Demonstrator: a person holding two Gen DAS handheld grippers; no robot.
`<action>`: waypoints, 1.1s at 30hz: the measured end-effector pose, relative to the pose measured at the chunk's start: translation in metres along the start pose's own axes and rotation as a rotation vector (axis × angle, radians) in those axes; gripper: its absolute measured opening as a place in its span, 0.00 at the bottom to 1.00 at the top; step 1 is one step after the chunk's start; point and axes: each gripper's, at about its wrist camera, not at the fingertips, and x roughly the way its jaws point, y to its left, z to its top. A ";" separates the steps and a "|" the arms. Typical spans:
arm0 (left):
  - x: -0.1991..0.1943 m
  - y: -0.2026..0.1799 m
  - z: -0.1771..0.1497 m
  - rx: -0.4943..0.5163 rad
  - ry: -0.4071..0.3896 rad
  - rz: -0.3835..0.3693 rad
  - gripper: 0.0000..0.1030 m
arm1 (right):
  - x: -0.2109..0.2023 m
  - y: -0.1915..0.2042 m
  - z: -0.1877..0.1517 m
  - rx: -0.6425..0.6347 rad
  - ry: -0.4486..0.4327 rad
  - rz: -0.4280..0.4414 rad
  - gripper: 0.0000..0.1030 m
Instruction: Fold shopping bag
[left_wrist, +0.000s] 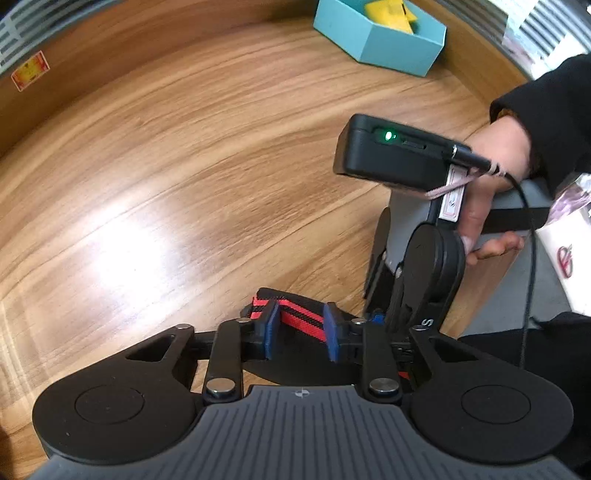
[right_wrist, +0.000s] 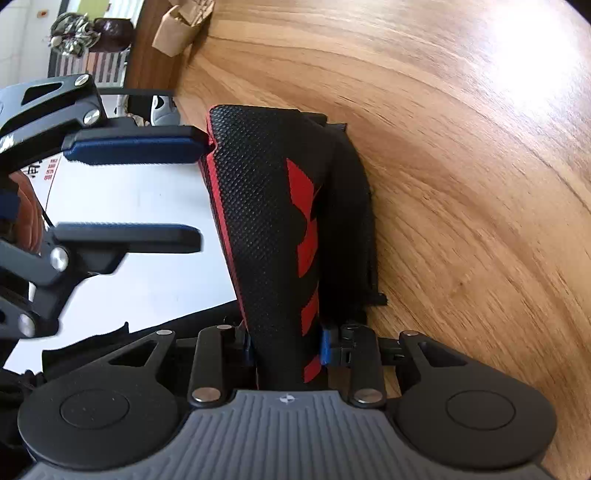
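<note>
**Folded bag gripped from both ends over the wooden table**

The wood-grain table (left_wrist: 192, 155) fills most of both wrist views, with a bright glare patch on it. On it, in the right wrist view, lies the shopping bag (right_wrist: 266, 221), black dimpled fabric with red edging and blocky red markings I can't read as letters. It is folded into a long narrow bundle, its long axis running from 6 o'clock up toward 12 o'clock, straight away from the right gripper (right_wrist: 286, 347). That gripper's blue-padded jaws are clamped on the bundle's near end.

At 9 o'clock in the same view, the left gripper's fingers (right_wrist: 129, 149) reach in sideways, one blue pad touching the bag's far corner; those two fingers look well apart there.

From the left wrist view, the left gripper (left_wrist: 301, 332) has a red-and-black striped strap (left_wrist: 295, 317) running across between its blue pads. The pads stand apart with the strap in the gap, and I can't tell whether they pinch it.

At 3 o'clock a hand (left_wrist: 491, 206) in a black sleeve holds the right gripper, which carries a black box (left_wrist: 391, 155) showing a green light. At 12 o'clock sits a teal box (left_wrist: 384, 40) with something yellow inside. At 10 o'clock, a red-and-yellow sticker (left_wrist: 30, 71) is stuck to the table edge, its print too small to read.
</note>
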 end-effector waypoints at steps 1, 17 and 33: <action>0.003 -0.006 -0.001 0.027 0.002 0.018 0.23 | 0.001 0.000 0.000 0.003 0.001 0.002 0.34; 0.039 0.011 -0.017 -0.066 -0.070 0.010 0.23 | 0.032 0.014 -0.009 0.085 0.005 0.002 0.34; 0.063 -0.028 -0.085 0.026 -0.377 0.199 0.23 | 0.031 0.022 0.004 0.024 -0.231 -0.153 0.47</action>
